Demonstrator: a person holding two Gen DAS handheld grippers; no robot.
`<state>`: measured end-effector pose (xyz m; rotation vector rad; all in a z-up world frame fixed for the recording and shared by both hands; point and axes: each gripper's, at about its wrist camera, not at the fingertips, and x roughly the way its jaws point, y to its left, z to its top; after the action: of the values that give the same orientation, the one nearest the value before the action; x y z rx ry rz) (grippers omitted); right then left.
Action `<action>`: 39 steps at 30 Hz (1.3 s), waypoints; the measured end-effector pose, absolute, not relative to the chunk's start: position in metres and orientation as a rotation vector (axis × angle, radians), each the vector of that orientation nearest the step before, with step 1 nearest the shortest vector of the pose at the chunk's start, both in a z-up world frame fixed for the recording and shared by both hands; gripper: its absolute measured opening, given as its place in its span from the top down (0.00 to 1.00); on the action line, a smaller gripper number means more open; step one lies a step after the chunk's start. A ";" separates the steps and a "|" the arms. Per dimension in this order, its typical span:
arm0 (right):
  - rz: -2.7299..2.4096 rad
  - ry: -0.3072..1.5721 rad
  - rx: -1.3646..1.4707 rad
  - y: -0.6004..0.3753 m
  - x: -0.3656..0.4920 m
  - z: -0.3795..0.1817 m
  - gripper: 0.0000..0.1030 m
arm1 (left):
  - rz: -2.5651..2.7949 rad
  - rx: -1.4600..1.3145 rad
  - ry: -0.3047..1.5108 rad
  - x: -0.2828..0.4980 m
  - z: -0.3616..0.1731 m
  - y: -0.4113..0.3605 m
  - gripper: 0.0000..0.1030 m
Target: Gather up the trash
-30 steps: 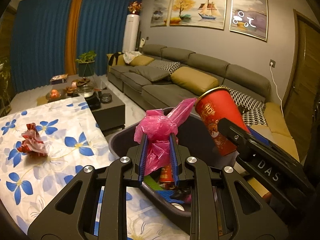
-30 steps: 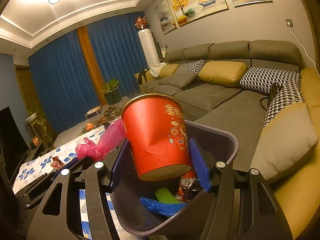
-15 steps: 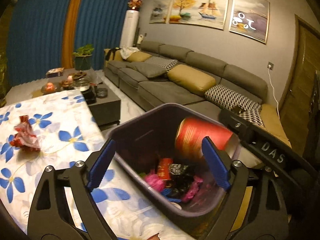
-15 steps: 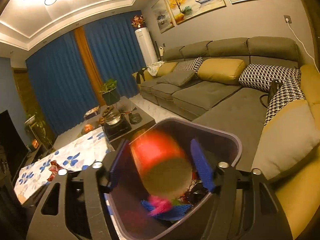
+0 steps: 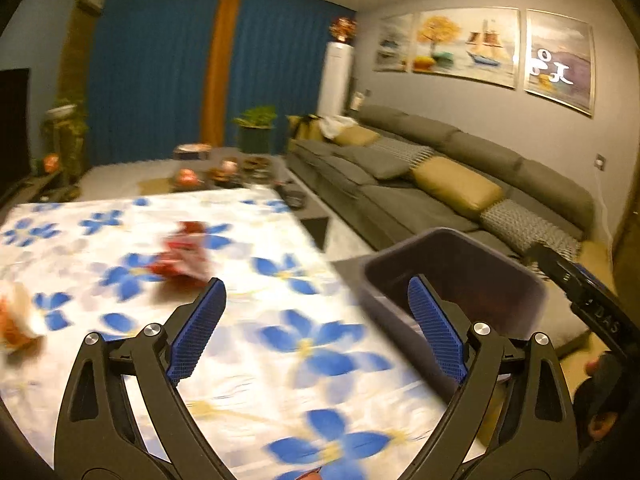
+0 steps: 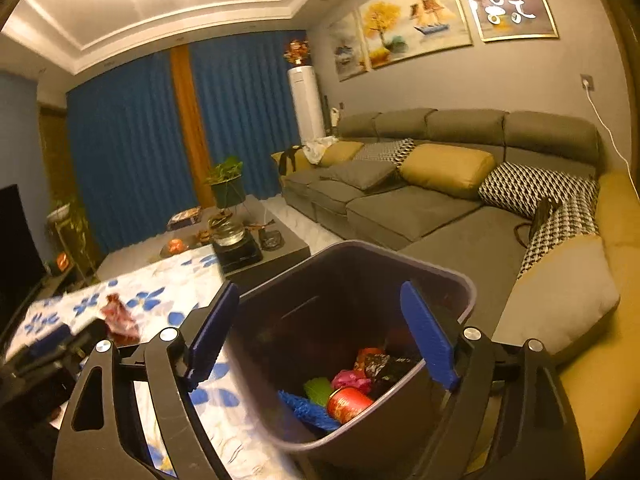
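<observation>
Left tool (image 5: pixel 316 320) open and widening, nothing between the pads; aimed over the flowered bench (image 5: pixel 256 364). Right tool (image 6: pixel 320 332) also opening, empty, poised above the dark bin (image 6: pixel 448 280), which stands at the bench's right edge and already holds a red cup (image 6: pixel 350 402) plus mixed scraps.

Remaining trash on bench: crumpled red wrapper (image 5: pixel 182 258) at 11 o'clock from the left tool, well apart from the bench edge; a second crumpled piece, white and orange (image 5: pixel 14 320), at 9 o'clock, near the left frame border, blurred.

Handling, judged: wrapper looks light, soft, crinkly, likely to squash under the pads; best pinched across its bunched middle, low to the cloth. Cloth itself may lift with it.

Room: open bench all round the wrapper; bin rim at 3 o'clock, sofa (image 6: pixel 420 208) beyond it.
</observation>
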<state>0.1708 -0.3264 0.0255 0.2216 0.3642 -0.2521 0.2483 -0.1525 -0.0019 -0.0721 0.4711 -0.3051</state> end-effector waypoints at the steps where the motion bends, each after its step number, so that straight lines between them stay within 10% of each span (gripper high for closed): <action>1: -0.232 0.370 0.217 -0.319 0.170 0.025 0.21 | -0.293 -0.071 0.469 0.245 -0.001 -0.145 0.12; 21: 0.042 0.416 0.113 -0.178 0.168 0.023 0.21 | 0.235 -0.155 0.539 0.203 -0.027 0.087 0.10; 39: 0.141 0.469 0.074 -0.129 0.199 0.007 0.21 | 0.320 -0.201 0.676 0.280 -0.061 0.107 0.10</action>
<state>0.1993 -0.1288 0.0068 0.0743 0.4686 0.1411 0.2801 0.1067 -0.0609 -0.2008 0.6763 0.3195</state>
